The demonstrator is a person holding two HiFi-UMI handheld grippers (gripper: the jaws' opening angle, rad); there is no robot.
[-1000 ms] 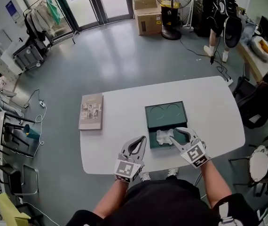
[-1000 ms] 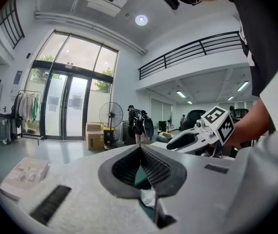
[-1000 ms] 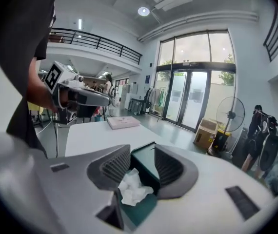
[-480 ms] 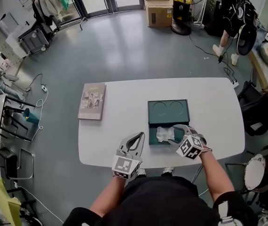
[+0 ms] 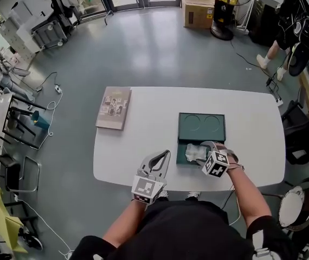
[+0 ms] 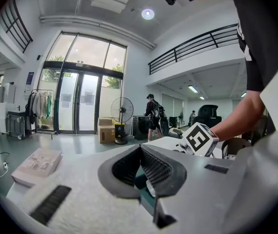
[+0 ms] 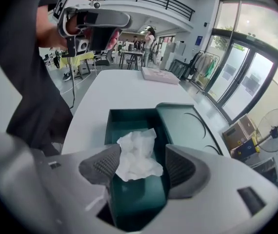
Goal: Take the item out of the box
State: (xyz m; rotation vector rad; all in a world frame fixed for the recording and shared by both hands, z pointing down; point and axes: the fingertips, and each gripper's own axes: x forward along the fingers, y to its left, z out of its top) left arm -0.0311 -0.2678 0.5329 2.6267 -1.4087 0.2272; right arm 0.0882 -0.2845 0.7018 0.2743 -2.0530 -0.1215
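Observation:
A dark green box (image 5: 201, 138) lies open on the white table (image 5: 143, 140), its lid (image 5: 201, 125) on the far side. In the near compartment sits a crumpled white item (image 5: 194, 152) (image 7: 136, 155). My right gripper (image 5: 205, 151) (image 7: 139, 164) tips steeply down over that compartment. Its jaws have just been opening and now stand wide on either side of the white item, without pressing on it. My left gripper (image 5: 165, 157) (image 6: 141, 152) hovers left of the box near the table's front edge, jaws together and nothing between them.
A book (image 5: 114, 108) (image 7: 159, 75) lies at the table's far left corner. Beyond the table a fan (image 5: 232, 10), cardboard boxes (image 5: 198, 7) and a walking person (image 5: 293, 20) stand on the grey floor. Chairs (image 5: 303, 140) crowd the table's right end.
My right gripper has come down onto the box's near compartment, tipped downward and spread its jaws around the white item. The left gripper has hardly moved.

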